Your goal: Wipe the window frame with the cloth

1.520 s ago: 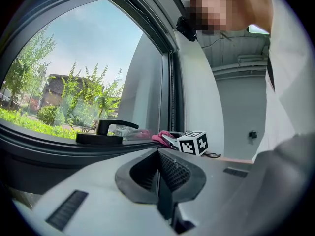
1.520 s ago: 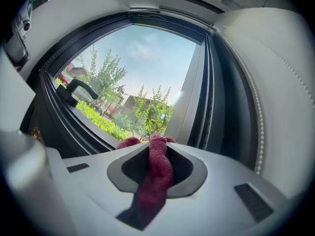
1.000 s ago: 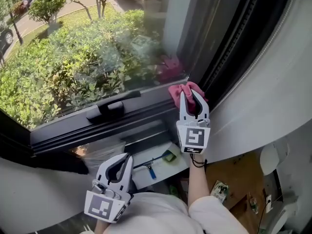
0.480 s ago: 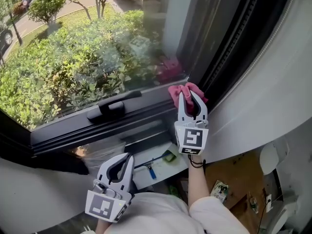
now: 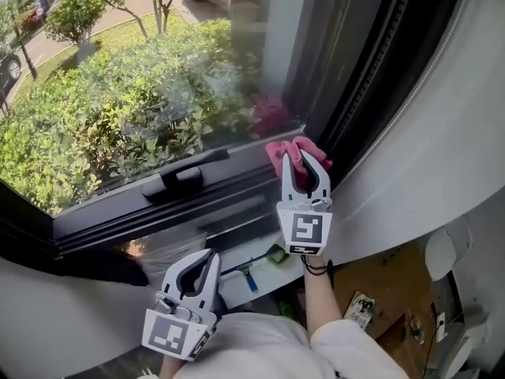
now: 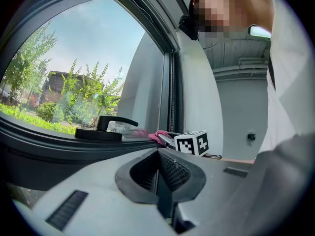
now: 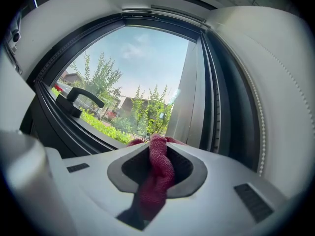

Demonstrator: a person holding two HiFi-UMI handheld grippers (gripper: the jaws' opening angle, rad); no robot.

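1. the right gripper (image 5: 306, 160) is clenched on a pink-red cloth (image 5: 284, 150); a coarse woven fold is bunched between its jaws and spills past the tips.
2. the cloth touches the dark window frame (image 5: 229, 181) at its lower right corner, beside the upright rail.
3. a black handle (image 5: 181, 175) sits on the frame further left, apart from the cloth.
4. the left gripper (image 5: 199, 260) hangs low, jaws together on nothing.
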